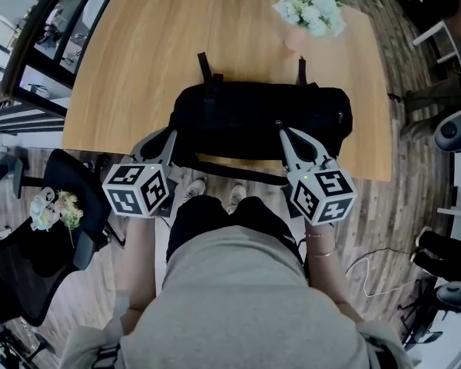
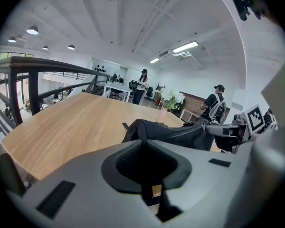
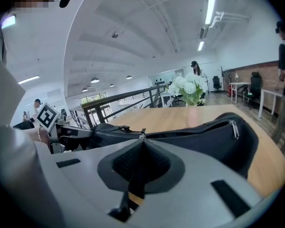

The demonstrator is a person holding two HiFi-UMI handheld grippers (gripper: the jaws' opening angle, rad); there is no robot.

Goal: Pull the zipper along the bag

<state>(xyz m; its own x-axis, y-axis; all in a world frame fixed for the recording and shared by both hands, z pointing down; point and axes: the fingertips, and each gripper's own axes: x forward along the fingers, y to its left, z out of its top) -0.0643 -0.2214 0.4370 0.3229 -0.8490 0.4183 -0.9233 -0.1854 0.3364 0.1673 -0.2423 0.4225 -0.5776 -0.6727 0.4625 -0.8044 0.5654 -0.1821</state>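
— Where is the bag [image 1: 261, 118] found?
— It is laid on the table [image 1: 138, 52], along its near edge.
— How are the claws seen?
— The left claw [image 1: 170, 134] is pressed shut on the bag's left end; the right claw [image 1: 281, 131] is clamped on the zipper pull [image 3: 143, 136], partway along the bag's top.

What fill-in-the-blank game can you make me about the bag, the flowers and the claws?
1. The bag lying on the table is ___ in colour.
2. The flowers near the table's far edge are ___.
3. The table top is made of ___.
4. The ___ claw is shut on the zipper pull.

Missing words: black, white, wood, right.
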